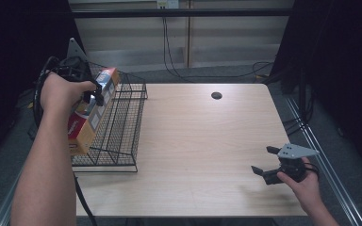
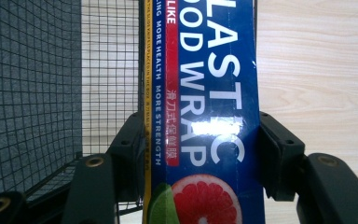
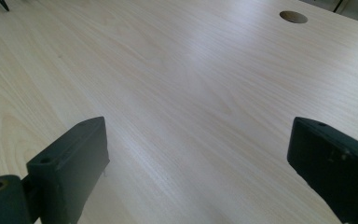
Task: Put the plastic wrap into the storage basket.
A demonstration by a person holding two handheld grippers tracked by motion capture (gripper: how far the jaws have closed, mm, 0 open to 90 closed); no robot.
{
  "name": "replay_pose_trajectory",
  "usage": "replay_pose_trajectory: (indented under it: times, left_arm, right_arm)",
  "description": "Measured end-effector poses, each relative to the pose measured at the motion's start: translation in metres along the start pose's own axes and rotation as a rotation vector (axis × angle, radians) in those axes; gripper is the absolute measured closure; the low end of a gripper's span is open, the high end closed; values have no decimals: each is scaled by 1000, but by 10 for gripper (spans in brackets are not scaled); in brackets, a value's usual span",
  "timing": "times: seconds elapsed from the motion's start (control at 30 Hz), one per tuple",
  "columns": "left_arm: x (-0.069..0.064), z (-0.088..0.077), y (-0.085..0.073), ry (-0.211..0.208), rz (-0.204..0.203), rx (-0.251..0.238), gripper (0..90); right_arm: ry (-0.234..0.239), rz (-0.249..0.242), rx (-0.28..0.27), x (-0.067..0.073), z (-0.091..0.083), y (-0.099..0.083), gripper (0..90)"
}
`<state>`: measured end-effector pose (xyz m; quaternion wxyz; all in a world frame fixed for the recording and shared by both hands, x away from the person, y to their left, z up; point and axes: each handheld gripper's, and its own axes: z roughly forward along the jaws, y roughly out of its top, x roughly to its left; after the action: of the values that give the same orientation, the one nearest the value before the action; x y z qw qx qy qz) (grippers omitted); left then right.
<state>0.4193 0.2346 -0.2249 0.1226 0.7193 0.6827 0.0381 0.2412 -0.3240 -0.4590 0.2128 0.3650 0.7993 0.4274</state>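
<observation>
The left gripper (image 1: 93,96) is raised over the wire basket (image 1: 122,132), its fingers (image 2: 133,140) clamped on both sides of the plastic wrap box (image 1: 90,115); the right gripper (image 1: 266,162) rests low over the wooden surface (image 1: 202,141), well apart from the basket, fingers (image 3: 70,163) spread wide with nothing between.

We see a long box of plastic food wrap (image 1: 88,113) held over the black wire basket (image 1: 122,123) at the table's left edge, tilted — its upper end leans toward the far side, its lower end toward the person. In the left gripper view the box (image 2: 205,116) is dark blue with large white lettering, a red strip of Chinese characters, a yellow edge and a pink grapefruit slice near the bottom. The left gripper (image 2: 200,140) clamps it across its width — one jaw on each long side. From above we see orange and red panels.
</observation>
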Motion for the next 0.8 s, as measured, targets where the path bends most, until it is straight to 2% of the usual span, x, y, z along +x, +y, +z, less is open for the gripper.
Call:
replay_pose_trajectory:
  times: [0.07, 0.13, 0.17, 0.27, 0.3, 0.37, 0.4, 0.47, 0.53, 0.57, 0.6, 0.77, 0.8]
  left_arm:
    - [1, 0, 0, 1, 3, -3, 436]
    - [3, -1, 0, -16, -19, -5, 436]
    - [4, -1, 0, -11, -7, -5, 436]
    - [6, -2, 1, -7, -23, -9, 436]
    - [8, -3, 2, 0, -2, -8, 436]
    - [9, -3, 2, -1, -23, -13, 436]
    - [10, -3, 2, -3, -17, -16, 435]
    - [10, -3, 2, -2, -32, -10, 435]
    - [13, -3, 2, 2, -21, -11, 436]
    - [13, -3, 2, -2, -36, -10, 436]
    - [14, -3, 2, 3, -24, -11, 436]
    - [18, -4, 2, 2, -39, -23, 436]
    - [21, -5, 3, 12, -16, -19, 436]
  right_arm:
    - [-6, 0, 1, 0, 1, 0, 50]
    - [-1, -1, 0, -1, 1, 0, 50]
    - [-3, -1, 0, -1, 1, 0, 50]
    - [-3, 1, 4, -1, 1, 0, 50]
    - [-4, 1, 4, -1, 1, 0, 50]
    - [-4, 1, 5, -1, 1, 0, 50]
    - [-4, 0, 3, -2, 1, 0, 50]
    - [-5, 4, 6, -2, 2, -1, 50]
    - [-8, 4, 5, -2, 2, -1, 50]
    - [-6, 2, 7, -2, 3, -1, 50]
    - [-7, -1, 5, -2, 3, 0, 50]
    - [-8, 1, 9, -1, 4, 0, 50]
    - [-8, 0, 9, -1, 4, 0, 50]
